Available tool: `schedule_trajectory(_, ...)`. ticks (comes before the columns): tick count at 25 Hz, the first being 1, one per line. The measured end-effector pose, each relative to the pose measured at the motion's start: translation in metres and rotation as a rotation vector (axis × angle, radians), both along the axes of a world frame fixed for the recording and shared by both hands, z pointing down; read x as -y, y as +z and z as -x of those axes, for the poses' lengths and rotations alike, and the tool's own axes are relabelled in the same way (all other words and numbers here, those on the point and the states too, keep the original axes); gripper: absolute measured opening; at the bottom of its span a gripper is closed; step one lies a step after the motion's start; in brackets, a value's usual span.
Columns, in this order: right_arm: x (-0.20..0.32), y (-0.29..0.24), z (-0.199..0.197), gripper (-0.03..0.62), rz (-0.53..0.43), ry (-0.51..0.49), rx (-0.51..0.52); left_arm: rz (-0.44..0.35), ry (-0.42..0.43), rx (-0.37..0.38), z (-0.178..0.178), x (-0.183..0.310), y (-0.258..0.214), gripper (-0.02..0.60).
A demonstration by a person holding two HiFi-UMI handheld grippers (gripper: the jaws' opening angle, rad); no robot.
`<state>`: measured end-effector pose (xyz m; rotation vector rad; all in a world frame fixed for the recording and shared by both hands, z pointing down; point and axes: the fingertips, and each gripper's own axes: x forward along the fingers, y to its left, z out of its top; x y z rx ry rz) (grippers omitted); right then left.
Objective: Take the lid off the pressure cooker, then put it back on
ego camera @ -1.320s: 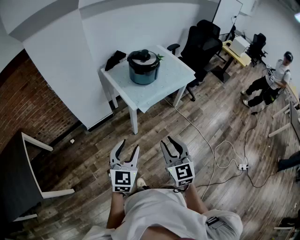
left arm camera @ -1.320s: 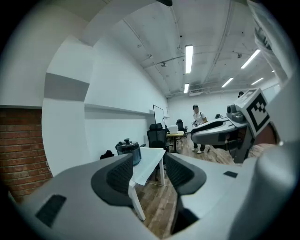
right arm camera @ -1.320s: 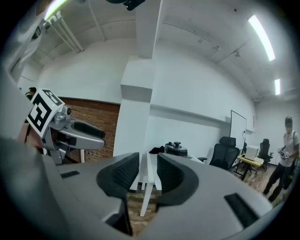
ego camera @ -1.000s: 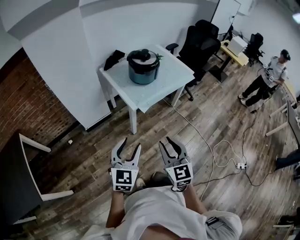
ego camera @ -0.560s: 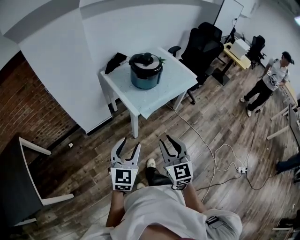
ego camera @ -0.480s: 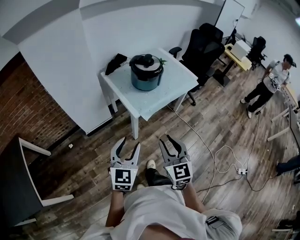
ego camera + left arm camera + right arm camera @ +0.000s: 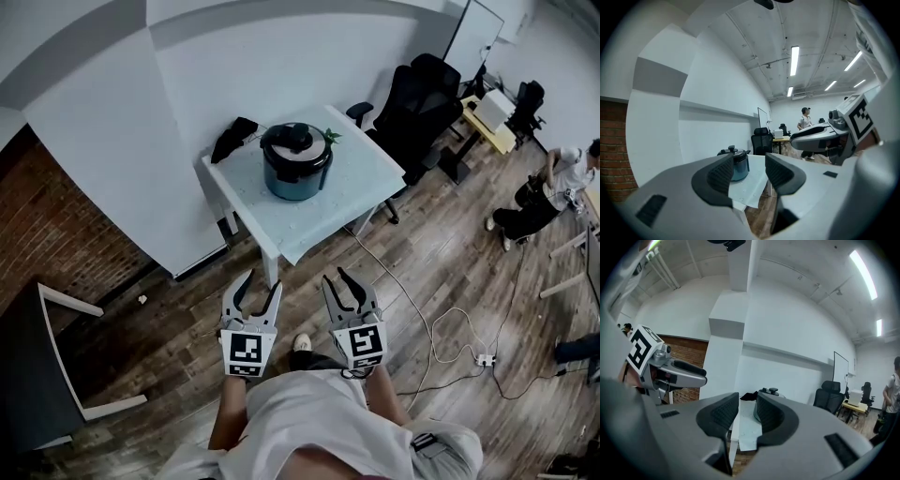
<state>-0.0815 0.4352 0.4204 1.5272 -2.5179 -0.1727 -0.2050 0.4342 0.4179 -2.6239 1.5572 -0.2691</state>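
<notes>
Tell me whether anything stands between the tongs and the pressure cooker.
Nothing visible does. Only wooden floor lies between the left tongs, the right tongs and the white table where the pressure cooker stands, lid on. A cable on the floor lies off to the right of that line.

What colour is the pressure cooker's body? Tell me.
Teal-blue, under a black lid; the head view shows the pressure cooker best.

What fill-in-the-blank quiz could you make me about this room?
1. The pressure cooker stands on a white ___.
2. Its lid sits ___ the cooker, not beside it.
3. The left gripper and the right gripper are holding ___.
4. The dark wall at the head view's left is made of ___.
Missing words: table; on; nothing; brick.
</notes>
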Motion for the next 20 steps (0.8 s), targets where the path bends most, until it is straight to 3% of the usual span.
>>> schedule_trajectory(12, 0.087, -0.001, -0.045, 0.124, 0.013, -0.023, 0.014, 0.010, -0.050, 0.020, -0.037, 0.082, -0.005, 0.206)
schedule_trajectory(20, 0.118, 0.000, -0.065, 0.123, 0.017, -0.051, 0.013, 0.017, -0.076, 0.017, -0.058, 0.110, -0.003, 0.206)
